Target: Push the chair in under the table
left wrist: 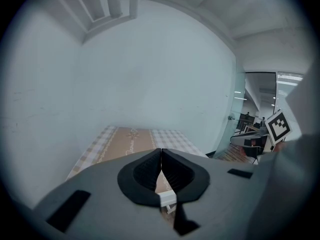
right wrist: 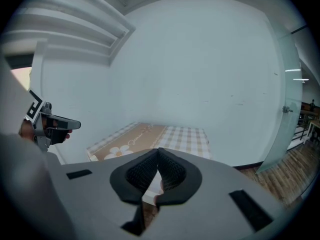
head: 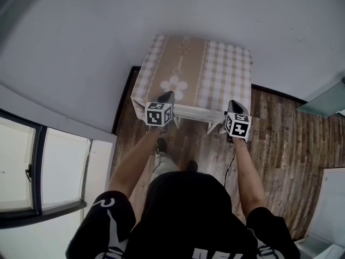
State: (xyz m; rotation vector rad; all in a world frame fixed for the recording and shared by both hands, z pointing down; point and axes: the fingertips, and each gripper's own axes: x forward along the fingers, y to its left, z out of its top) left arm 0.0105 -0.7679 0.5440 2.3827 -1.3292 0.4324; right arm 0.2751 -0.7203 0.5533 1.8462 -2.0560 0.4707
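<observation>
The table (head: pixel 215 69) wears a beige checked cloth with a flower print and stands against the wall. The white chair (head: pixel 194 112) is at its near edge, with the top rail and two uprights showing. My left gripper (head: pixel 168 94) is over the rail's left end and my right gripper (head: pixel 235 104) over its right end. In the left gripper view the gripper (left wrist: pixel 161 151) has its tips together, and a white piece of the chair (left wrist: pixel 166 199) shows below them. In the right gripper view the gripper (right wrist: pixel 158 150) is likewise shut, above a white chair part (right wrist: pixel 152 187). Whether either touches the rail I cannot tell.
A pale wall (head: pixel 161 15) runs behind the table. Wood-plank floor (head: pixel 285 144) lies to the right and under me. A window (head: pixel 21 171) is at the left, a glass panel (head: pixel 323 101) at the right, and a white board (head: pixel 334 209) at the lower right.
</observation>
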